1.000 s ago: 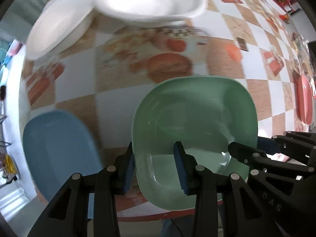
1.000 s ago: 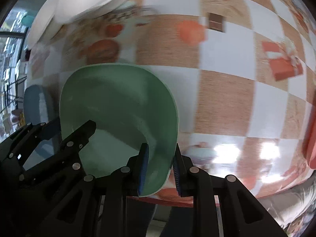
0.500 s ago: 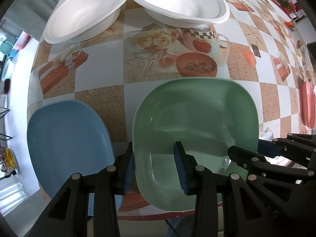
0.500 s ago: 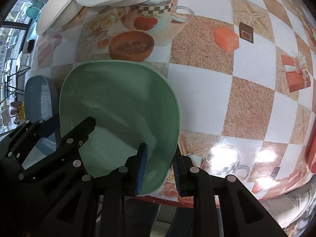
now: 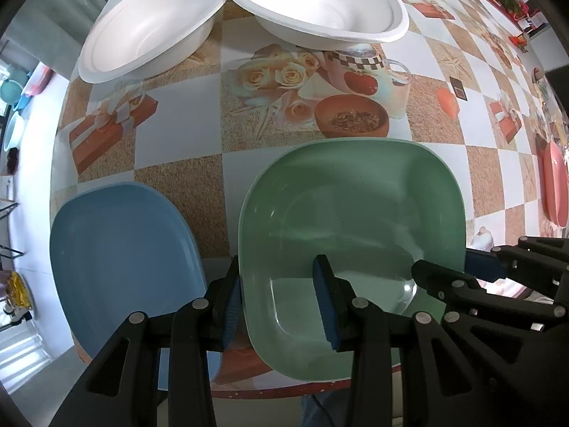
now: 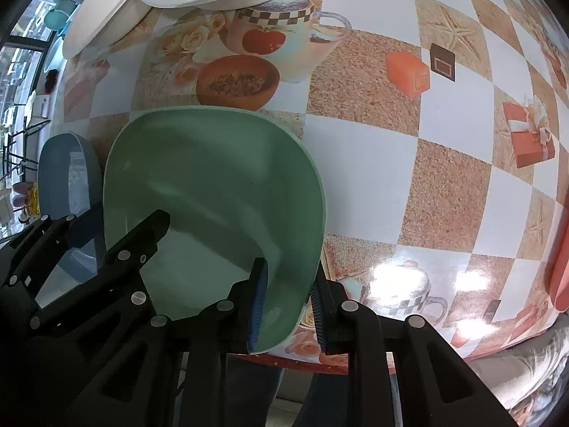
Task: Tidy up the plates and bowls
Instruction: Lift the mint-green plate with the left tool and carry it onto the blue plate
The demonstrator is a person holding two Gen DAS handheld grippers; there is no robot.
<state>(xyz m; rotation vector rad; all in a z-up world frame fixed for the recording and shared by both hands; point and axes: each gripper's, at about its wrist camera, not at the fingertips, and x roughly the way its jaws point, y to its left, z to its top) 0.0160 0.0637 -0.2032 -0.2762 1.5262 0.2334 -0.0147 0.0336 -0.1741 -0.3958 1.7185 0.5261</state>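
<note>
Slippage threatens: both grippers, left gripper (image 5: pixel 281 299) and right gripper (image 6: pixel 286 302), pinch the green plate (image 5: pixel 352 213) only at its rims beside the blue plate (image 5: pixel 121 256), the right's jaws having just tightened.

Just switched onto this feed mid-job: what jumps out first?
The green plate at the near table edge dominates, with the left hand-held gripper straddling its left rim and the right hand-held gripper, whose jaws have just been closing, on its right rim. A blue plate lies beside it to the left, and two white bowls sit at the far side.

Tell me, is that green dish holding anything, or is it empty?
Empty. The green dish shows only its bare, glossy inside; nothing lies in it.
</note>
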